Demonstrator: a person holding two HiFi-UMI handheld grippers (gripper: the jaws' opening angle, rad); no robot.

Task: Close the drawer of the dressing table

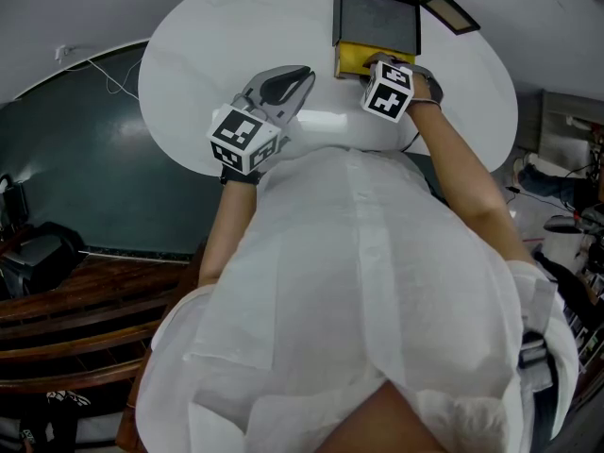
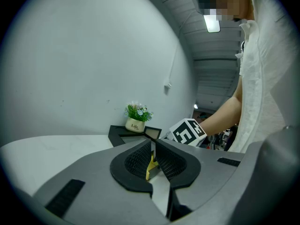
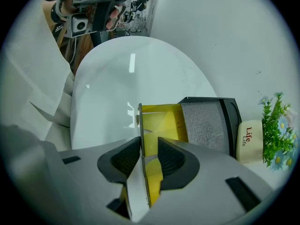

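**Yellow drawer (image 3: 164,121) stands pulled out, right tongs (image 3: 149,146) astride its front**

We see the drawer drawn part of the way out of the small black dressing table (image 3: 208,123), which sits at the far side of the round white counter (image 3: 117,78). Its yellow inside is open to view, and its thin front panel (image 3: 140,125) faces us edge-on in the right gripper view.

Our right tongs point steeply down over that panel. Their jaws are a little spread, one on each side of it. The outer pad lies close against the panel. A strip of yellow shows between the panel and the inner pad, so we read no pinch here. From the head view the same tongs sit at the drawer's near end.

Our left tongs (image 2: 153,146) are held about level over the counter, to the left of the drawer and apart from it. Their jaws are pressed together with nothing between them. Past their tips we see the right tongs' marker cube (image 2: 187,131).

A cream plant pot (image 3: 248,142) with green leaves and small flowers stands just behind the dressing table.
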